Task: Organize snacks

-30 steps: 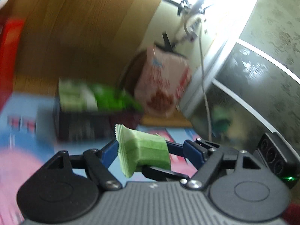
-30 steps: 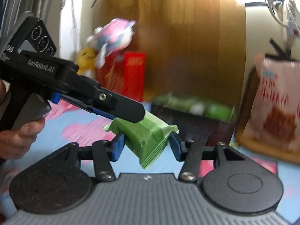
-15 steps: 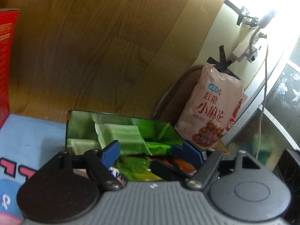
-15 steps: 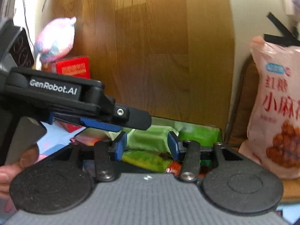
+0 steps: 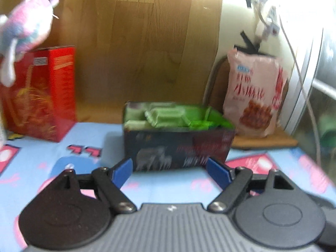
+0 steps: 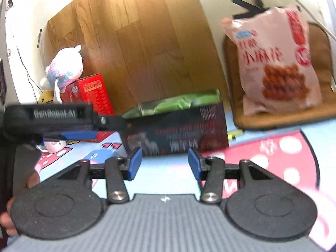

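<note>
Two hand-held grippers face you empty: your left hand-held gripper [image 5: 169, 171] has just been opening and stands wide with nothing between its blue pads, and your right hand-held gripper [image 6: 164, 161] stands partly apart, also bare. The green snack packets [image 5: 168, 116] lie inside the dark box [image 5: 178, 147], which sits on the blue-and-pink worktop [image 5: 159, 189] toward its back edge, between the red carton [image 5: 44, 96] and the pink snack bag [image 5: 254, 98].
</note>
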Available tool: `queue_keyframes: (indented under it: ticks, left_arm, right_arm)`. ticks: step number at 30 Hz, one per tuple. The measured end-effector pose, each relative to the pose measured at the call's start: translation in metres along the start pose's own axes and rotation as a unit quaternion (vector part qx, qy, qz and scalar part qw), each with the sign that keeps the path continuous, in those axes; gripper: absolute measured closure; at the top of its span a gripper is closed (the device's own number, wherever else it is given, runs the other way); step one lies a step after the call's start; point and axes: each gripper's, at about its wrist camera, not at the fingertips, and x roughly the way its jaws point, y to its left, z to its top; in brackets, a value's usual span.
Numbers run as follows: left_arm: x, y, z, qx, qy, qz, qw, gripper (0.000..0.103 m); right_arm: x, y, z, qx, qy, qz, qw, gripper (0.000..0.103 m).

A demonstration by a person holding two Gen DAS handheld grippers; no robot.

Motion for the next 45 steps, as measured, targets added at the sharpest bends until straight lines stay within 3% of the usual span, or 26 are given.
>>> queue_keyframes:
  ticks: [9,16,21,23,25,28,35,41,45]
  left_arm:
    - [-0.028,-0.012,-0.055,-0.004,0.028,0.057,0.9980,0.017]
    - [-0.046,-0.019,-0.075,0.007,0.028,0.080,0.9963,0.010]
    - [-0.064,-0.024,-0.076,0.015,0.017,0.088,0.9958,0.000]
    - [-0.073,-0.027,-0.073,0.022,0.008,0.093,0.9954,0.000]
    - [-0.080,-0.030,-0.070,0.026,0.002,0.095,0.9952,0.000]
    - [-0.088,-0.034,-0.065,0.030,-0.002,0.105,0.9940,0.000]
    - [-0.112,-0.043,-0.056,0.037,-0.042,0.125,0.9906,0.000]
    - [-0.128,-0.051,-0.054,0.055,-0.093,0.165,0.9802,0.000]
    - [-0.129,-0.054,-0.054,0.063,-0.086,0.157,0.9818,0.000]
  right_arm:
    - [-0.037,0.007,-0.025,0.024,-0.010,-0.017,1.000,0.050]
    - [-0.065,0.011,-0.040,0.044,-0.030,-0.036,0.998,0.045]
    - [-0.085,0.015,-0.040,0.058,-0.046,-0.043,0.996,0.043]
    - [-0.093,0.018,-0.039,0.060,-0.056,-0.051,0.995,0.035]
    - [-0.103,0.020,-0.038,0.069,-0.072,-0.058,0.993,0.020]
    - [-0.115,0.022,-0.033,0.080,-0.087,-0.056,0.991,0.015]
    - [-0.135,0.027,-0.023,0.103,-0.115,-0.032,0.987,0.010]
    - [-0.145,0.034,-0.019,0.107,-0.135,-0.021,0.985,0.005]
    - [-0.146,0.037,-0.021,0.108,-0.137,-0.023,0.984,0.000]
